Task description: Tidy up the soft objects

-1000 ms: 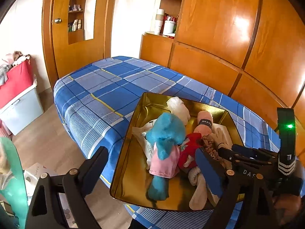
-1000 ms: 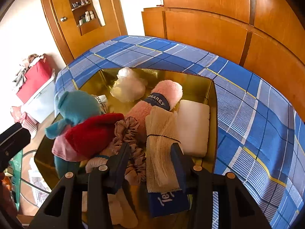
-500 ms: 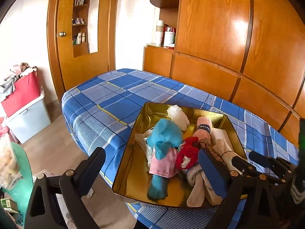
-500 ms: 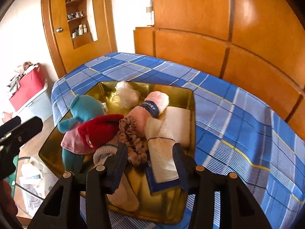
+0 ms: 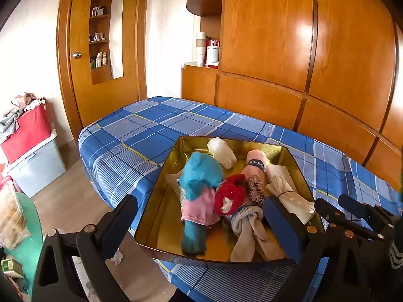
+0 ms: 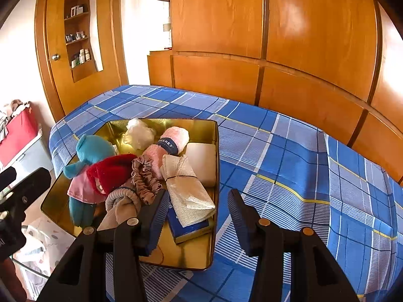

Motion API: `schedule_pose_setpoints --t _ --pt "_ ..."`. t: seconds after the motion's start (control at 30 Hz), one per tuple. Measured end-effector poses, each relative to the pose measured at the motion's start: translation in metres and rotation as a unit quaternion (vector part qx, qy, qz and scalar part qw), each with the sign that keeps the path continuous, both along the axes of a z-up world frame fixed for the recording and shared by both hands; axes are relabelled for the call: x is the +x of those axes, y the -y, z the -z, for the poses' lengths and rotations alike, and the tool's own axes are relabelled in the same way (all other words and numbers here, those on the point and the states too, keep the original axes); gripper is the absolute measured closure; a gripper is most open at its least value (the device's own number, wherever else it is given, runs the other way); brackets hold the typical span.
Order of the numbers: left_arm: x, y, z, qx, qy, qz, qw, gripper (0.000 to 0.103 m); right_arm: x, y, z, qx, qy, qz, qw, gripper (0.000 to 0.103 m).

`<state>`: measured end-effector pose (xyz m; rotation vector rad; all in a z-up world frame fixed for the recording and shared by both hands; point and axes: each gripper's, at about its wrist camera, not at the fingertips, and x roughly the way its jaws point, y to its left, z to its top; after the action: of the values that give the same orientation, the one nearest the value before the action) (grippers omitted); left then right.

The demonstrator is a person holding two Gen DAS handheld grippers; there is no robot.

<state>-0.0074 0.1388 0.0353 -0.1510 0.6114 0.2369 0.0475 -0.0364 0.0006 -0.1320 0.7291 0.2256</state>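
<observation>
A gold metal tray [image 5: 161,201] [image 6: 209,251] sits on the blue plaid bed and holds several soft things: a teal plush doll in a pink dress [image 5: 200,176] [image 6: 93,148], a red knit item [image 5: 230,193] [image 6: 113,171], a rolled pink towel [image 5: 255,162] [image 6: 173,138], a white puff [image 5: 221,149] [image 6: 138,133], a brown scrunchie [image 6: 144,178], a cream mesh cloth [image 6: 186,188] and a grey sock bundle [image 5: 249,229]. My left gripper [image 5: 199,224] is open and empty above the tray's near edge. My right gripper [image 6: 197,214] is open and empty above the tray's right rim.
The blue plaid bed [image 6: 289,163] spreads right of the tray. Wooden wardrobe panels [image 5: 314,50] stand behind it. A door with shelves [image 5: 100,45] is at the left. A red and grey storage bin [image 5: 30,146] stands on the wood floor.
Both grippers have pulled back and up from the tray. The right gripper's jaws have opened wider and left the cream cloth lying in the tray.
</observation>
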Motion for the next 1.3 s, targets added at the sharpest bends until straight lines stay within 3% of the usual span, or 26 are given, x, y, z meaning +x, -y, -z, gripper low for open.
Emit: schedule_pose_setpoints --t 1.3 --pt "-0.0003 0.0 0.0039 0.0 -0.014 -0.005 0.9999 0.002 -0.0062 -0.0045 0.0008 0.002 0.0 -0.015 1.0 0.054"
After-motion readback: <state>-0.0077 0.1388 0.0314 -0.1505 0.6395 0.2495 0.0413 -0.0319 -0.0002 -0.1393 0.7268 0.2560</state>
